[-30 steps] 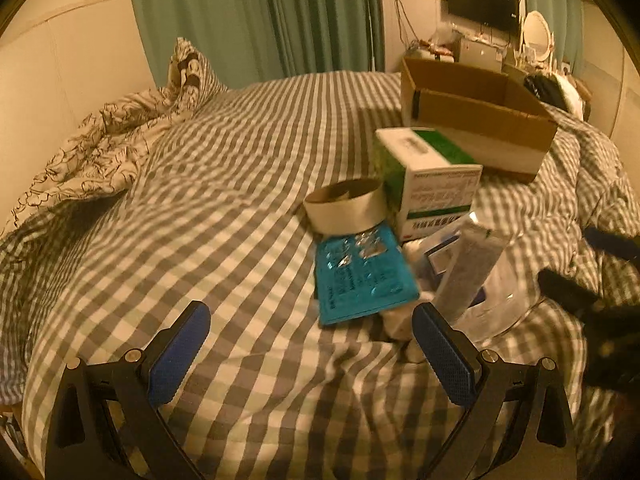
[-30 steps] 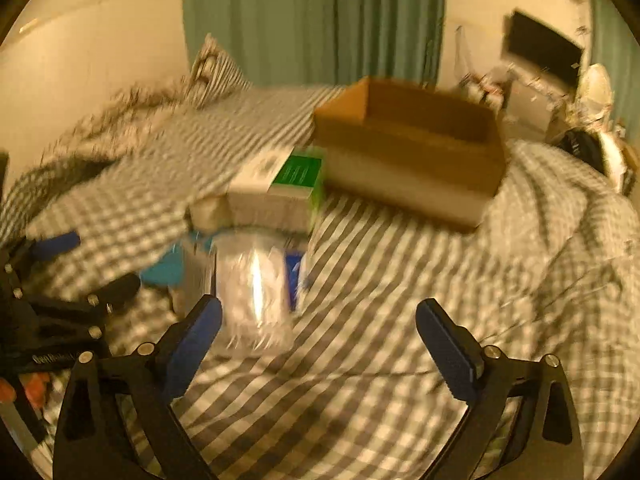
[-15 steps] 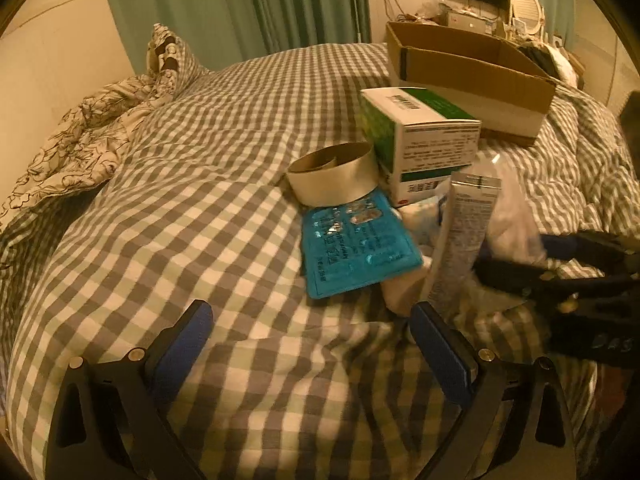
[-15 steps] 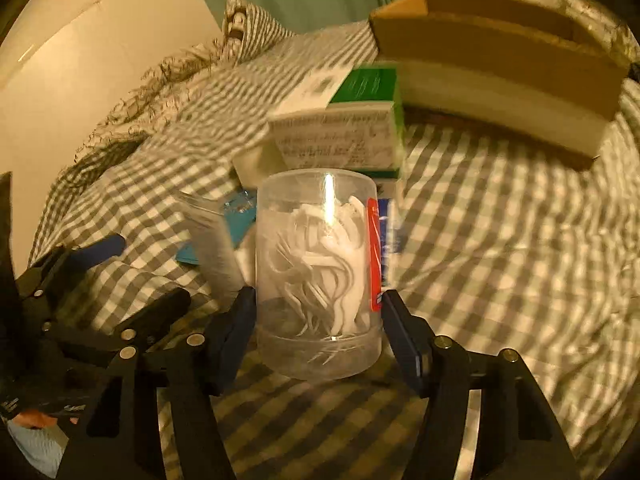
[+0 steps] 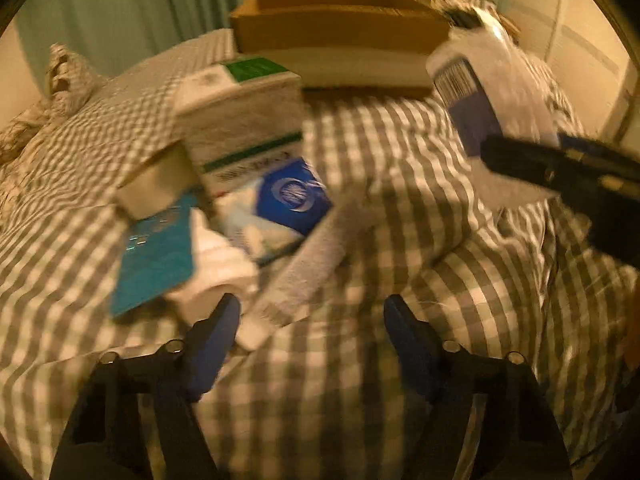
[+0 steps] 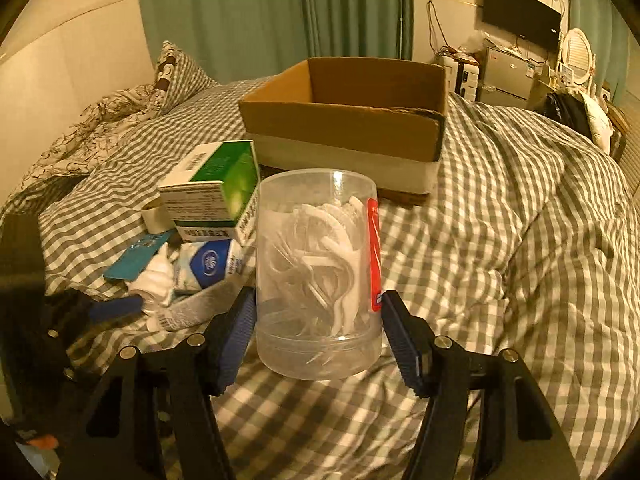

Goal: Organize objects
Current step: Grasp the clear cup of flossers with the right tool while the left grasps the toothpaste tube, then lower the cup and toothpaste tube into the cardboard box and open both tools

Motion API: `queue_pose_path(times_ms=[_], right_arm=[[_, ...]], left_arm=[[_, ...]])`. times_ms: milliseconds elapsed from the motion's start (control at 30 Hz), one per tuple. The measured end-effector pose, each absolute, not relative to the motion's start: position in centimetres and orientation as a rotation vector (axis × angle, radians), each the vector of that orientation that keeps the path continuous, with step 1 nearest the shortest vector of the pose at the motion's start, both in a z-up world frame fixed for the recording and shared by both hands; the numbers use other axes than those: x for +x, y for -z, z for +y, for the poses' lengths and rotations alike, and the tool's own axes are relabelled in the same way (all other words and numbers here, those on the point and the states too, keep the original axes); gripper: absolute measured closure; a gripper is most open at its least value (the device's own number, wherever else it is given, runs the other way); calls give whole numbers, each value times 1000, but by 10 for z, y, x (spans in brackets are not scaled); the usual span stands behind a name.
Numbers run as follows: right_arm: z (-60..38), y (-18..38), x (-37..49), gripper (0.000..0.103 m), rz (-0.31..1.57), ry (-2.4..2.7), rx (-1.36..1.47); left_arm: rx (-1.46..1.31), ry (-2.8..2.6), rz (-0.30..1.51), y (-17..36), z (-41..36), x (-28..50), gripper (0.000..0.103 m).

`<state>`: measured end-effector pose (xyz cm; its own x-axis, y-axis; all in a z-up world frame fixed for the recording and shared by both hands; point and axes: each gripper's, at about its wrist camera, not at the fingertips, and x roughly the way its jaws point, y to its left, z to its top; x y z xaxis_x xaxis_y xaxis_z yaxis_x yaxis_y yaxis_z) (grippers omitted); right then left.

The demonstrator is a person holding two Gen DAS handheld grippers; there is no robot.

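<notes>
My right gripper [image 6: 318, 330] is shut on a clear plastic jar of white floss picks [image 6: 318, 272] and holds it upright above the bed. The jar also shows in the left wrist view [image 5: 492, 92], raised at the right. An open cardboard box [image 6: 348, 120] sits behind it. My left gripper [image 5: 312, 320] is open and empty, close over a grey tube [image 5: 312, 264] lying on the checked blanket. Beside the tube lie a white roll [image 5: 216, 264], a teal blister card [image 5: 156, 252], a blue-and-white packet [image 5: 280, 204], a green-and-white carton [image 5: 240, 116] and a tape ring [image 5: 156, 180].
The checked blanket [image 6: 520, 240] covers the bed, with a floral quilt and pillow [image 6: 120, 120] at the far left. Green curtains [image 6: 272, 16] hang behind. A TV and cluttered shelves [image 6: 520, 40] stand at the far right.
My right gripper has lifted the floss jar off the bed. My left gripper has swung right and closer to the pile, its jaws narrower; the tube now lies flat.
</notes>
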<state>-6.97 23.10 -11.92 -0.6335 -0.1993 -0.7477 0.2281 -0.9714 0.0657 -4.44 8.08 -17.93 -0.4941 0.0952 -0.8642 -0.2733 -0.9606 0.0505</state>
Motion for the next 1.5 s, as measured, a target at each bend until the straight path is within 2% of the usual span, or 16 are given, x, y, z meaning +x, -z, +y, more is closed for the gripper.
queue_pose_path(times_ms=[133, 167, 267, 467, 667, 900, 1167, 1367, 1500], right_arm=[[235, 125, -72, 40, 22, 2636, 1222], [235, 127, -71, 40, 19, 2635, 1224], [236, 129, -70, 40, 9, 2631, 1227], [235, 122, -63, 40, 11, 2645, 1204], [233, 104, -46, 40, 33, 2675, 1157], [239, 59, -29, 40, 28, 2736, 1038], [243, -16, -56, 40, 147, 2827, 829], [255, -51, -124, 40, 105, 2796, 808], [259, -54, -183, 40, 115, 2794, 860]], left_arm=[[-1464, -2512, 260, 194, 87, -66, 32], [-1482, -2494, 224, 198, 85, -73, 41], [-1504, -2434, 118, 201, 77, -80, 58], [-1462, -2406, 101, 186, 76, -66, 82], [-1385, -2443, 97, 158, 72, -46, 82], [-1200, -2520, 55, 96, 69, -38, 82], [-1023, -2606, 127, 22, 75, -101, 82], [-966, -2634, 145, -8, 92, -167, 82], [-991, -2626, 128, -8, 103, -221, 82]])
